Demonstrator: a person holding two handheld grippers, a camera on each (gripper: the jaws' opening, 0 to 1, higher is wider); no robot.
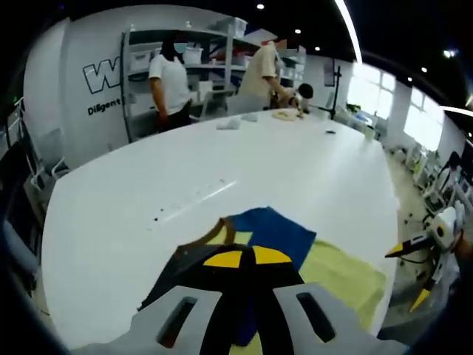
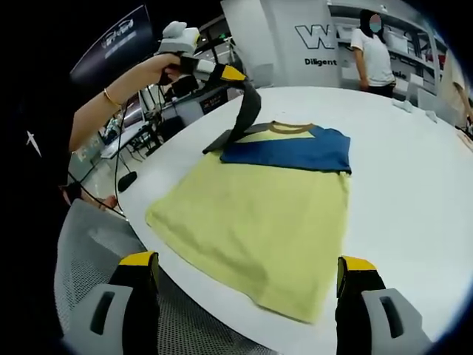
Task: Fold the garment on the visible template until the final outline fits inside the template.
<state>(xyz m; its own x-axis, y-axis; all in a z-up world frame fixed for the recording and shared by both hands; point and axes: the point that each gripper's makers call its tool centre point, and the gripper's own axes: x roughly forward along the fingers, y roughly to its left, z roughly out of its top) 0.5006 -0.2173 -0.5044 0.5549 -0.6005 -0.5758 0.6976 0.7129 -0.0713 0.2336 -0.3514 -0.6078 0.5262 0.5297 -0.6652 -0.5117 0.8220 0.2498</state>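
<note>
The shirt (image 2: 259, 222) lies flat on the white table (image 2: 414, 177), straight ahead of the right tongs (image 2: 247, 285): a yellow body with its hem nearest those tongs, a blue band across the chest and a brown collar at the far end. One dark sleeve (image 2: 247, 111) is lifted clear of the table, clenched in the left tongs (image 2: 238, 76), whose yellow tips meet on the cloth just beyond the blue band. The right tongs stand released, jaws wide apart, holding nothing, low by the hem.

The cloth looks light, soft and limp; it hangs straight from the grip and will likely drape and slide unless laid down slowly. Best holds seem to be the sleeve end, shoulder seams and hem corners.

No separate template outline can be made out under the shirt. The hem corner overhangs the table's near edge beside the right tongs, so pulling that way risks dragging it off. Beyond the collar the table runs wide and bare; people (image 1: 170, 81) stand well apart by shelves (image 1: 214, 59).
</note>
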